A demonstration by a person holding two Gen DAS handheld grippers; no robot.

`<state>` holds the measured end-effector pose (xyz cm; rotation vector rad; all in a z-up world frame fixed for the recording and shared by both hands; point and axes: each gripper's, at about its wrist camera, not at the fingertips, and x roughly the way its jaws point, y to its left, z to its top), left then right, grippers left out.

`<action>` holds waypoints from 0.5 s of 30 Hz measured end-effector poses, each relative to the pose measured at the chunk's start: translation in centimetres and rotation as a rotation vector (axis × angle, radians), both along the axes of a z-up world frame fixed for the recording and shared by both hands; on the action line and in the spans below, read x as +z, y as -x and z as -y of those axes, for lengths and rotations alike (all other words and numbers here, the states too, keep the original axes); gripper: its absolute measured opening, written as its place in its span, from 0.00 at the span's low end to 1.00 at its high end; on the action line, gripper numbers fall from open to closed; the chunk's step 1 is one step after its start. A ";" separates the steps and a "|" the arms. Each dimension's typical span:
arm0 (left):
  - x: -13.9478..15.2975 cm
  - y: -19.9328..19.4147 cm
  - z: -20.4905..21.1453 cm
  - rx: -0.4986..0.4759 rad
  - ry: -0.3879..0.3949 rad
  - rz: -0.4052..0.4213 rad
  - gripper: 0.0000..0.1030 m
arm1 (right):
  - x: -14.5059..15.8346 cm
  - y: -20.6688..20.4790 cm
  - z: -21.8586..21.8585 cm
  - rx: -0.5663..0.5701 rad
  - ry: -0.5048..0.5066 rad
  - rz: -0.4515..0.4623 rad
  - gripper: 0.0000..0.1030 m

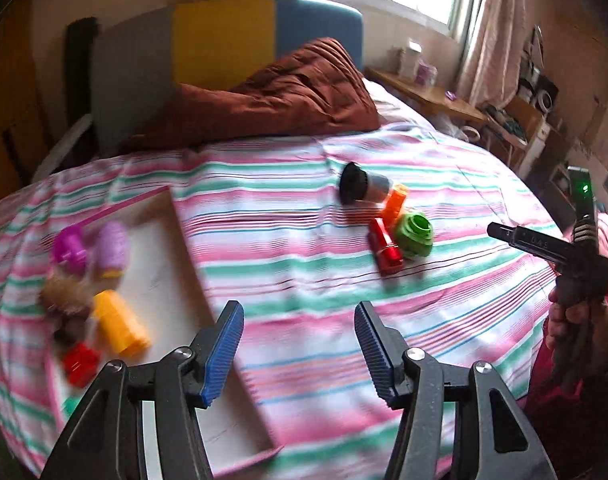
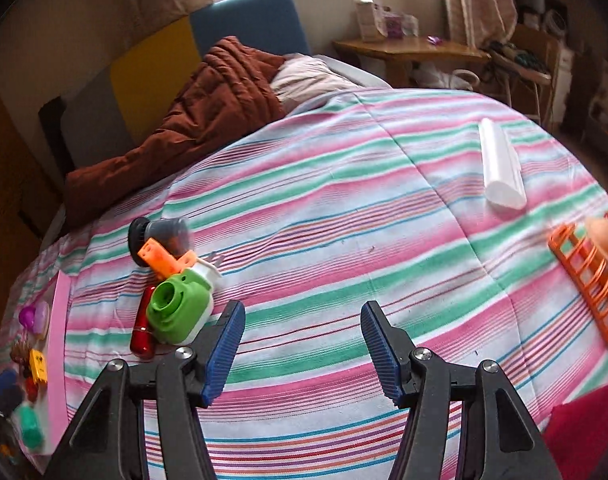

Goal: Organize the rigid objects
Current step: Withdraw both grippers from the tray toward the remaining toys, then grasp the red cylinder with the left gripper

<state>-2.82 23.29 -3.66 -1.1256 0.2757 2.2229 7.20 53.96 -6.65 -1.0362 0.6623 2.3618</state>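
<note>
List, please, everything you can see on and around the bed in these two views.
Tray: one, white with pink rim, bed's left side, holding small toys.
Yellow block: one, in tray.
Purple toys: two, in tray.
Green toy camera: one, mid-bed pile.
Red tube: one, beside camera.
Orange block: one, same pile.
Black brush: one, behind pile.
White roll: one, right side.
Orange rack: one, right edge.
Brown quilt: one, at headboard.
Left gripper: open, empty.
Right gripper: open, empty.

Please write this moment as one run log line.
left gripper: open, empty | right gripper: open, empty | green toy: loose on bed | tray: part filled
</note>
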 end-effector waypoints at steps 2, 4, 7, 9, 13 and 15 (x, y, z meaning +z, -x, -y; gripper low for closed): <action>-0.9 0.7 -2.3 -0.030 0.008 0.028 0.49 | 0.1 0.2 0.0 -0.005 0.022 -0.018 0.61; -1.7 1.3 -4.3 -0.043 0.017 0.061 0.46 | 0.3 0.2 0.1 0.002 0.030 -0.027 0.63; -3.0 2.4 -7.0 -0.053 0.020 0.109 0.44 | 0.6 0.5 0.6 0.021 0.043 -0.042 0.64; -3.4 2.9 -8.4 -0.061 0.019 0.127 0.44 | 0.6 0.6 0.8 0.029 0.052 -0.047 0.66; -4.5 4.3 -10.7 -0.059 0.002 0.190 0.44 | 0.6 0.7 0.8 0.034 0.066 -0.046 0.66; -5.1 5.1 -11.7 -0.051 0.006 0.211 0.44 | 0.7 0.6 0.8 0.033 0.074 -0.054 0.66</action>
